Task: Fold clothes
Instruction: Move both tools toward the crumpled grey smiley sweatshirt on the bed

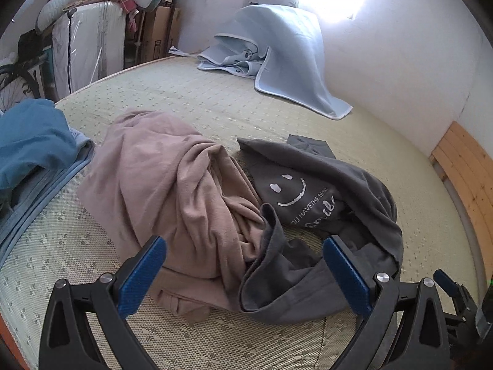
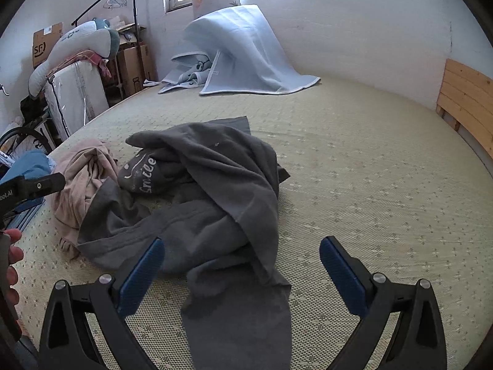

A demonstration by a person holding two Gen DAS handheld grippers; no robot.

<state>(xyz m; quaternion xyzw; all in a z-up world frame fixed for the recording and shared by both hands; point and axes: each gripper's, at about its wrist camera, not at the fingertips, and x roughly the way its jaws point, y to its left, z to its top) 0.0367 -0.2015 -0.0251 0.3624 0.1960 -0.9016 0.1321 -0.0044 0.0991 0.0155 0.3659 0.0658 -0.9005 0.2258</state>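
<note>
A crumpled dark grey T-shirt (image 1: 323, 203) (image 2: 215, 178) with a white smiley print lies on the woven bed mat (image 1: 215, 98) (image 2: 369, 169). A bunched dusty-pink garment (image 1: 160, 185) (image 2: 83, 178) lies against its left side. My left gripper (image 1: 243, 243) hovers open just above the spot where both garments meet, holding nothing. My right gripper (image 2: 242, 243) is open over the grey shirt's near end, and a flap of that shirt runs toward the camera between its blue pads (image 2: 141, 274).
Blue folded clothes (image 1: 34, 148) sit at the mat's left edge. A light blue blanket (image 1: 277, 55) (image 2: 246, 52) is heaped at the far side by the wall. A wooden headboard (image 2: 465, 98) is on the right. Boxes, a mattress and a bicycle wheel stand beyond the left edge. A hand (image 2: 12, 256) holds the left tool.
</note>
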